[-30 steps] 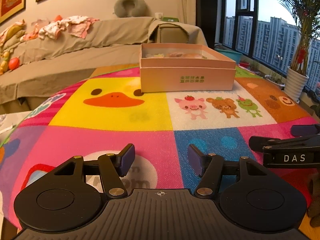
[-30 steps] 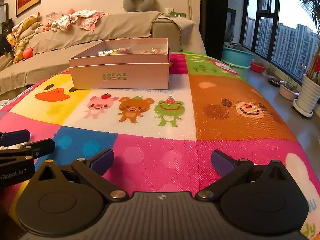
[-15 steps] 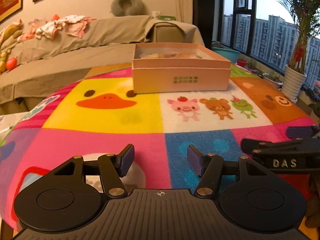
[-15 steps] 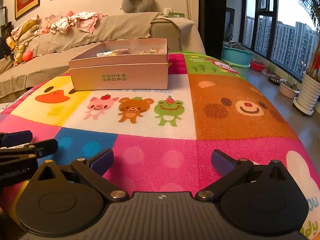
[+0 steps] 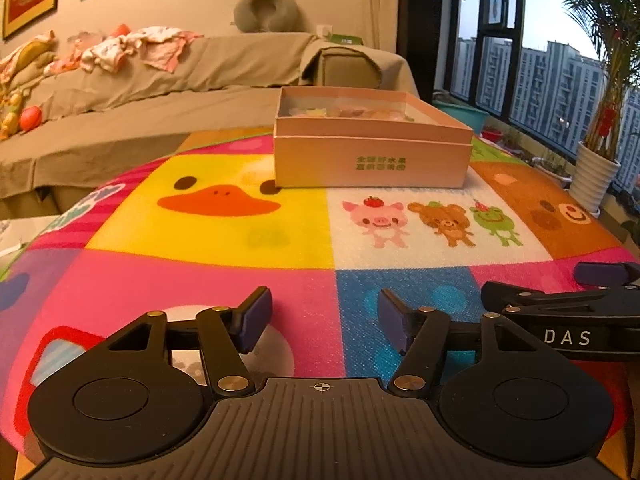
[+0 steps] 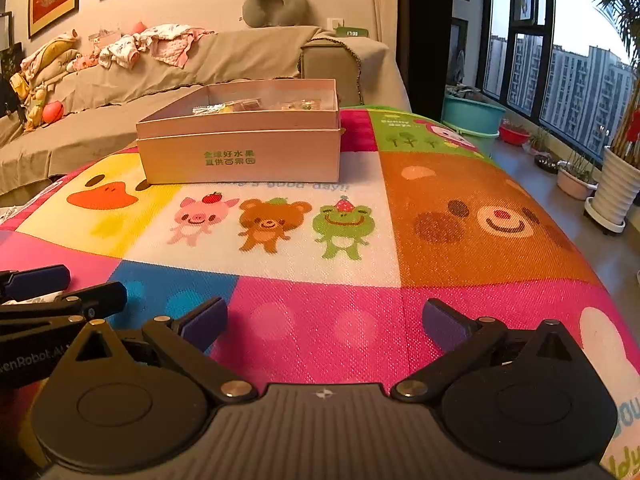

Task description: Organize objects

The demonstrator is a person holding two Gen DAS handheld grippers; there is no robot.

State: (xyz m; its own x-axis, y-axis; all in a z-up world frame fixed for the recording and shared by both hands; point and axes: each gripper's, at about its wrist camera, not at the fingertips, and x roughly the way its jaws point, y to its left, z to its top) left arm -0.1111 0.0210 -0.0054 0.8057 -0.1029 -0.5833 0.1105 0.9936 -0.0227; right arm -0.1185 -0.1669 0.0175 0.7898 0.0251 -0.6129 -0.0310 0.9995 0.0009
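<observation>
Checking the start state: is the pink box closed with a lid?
No, the pink box is open on top, with small items visible inside.

Dim warm light, sharp focus, fisheye-bent edges

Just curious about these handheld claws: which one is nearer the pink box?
Hard to call; the two look about level. The left gripper sits short of the pink box, slightly to its left; the right gripper sits short of it, further right.
</observation>
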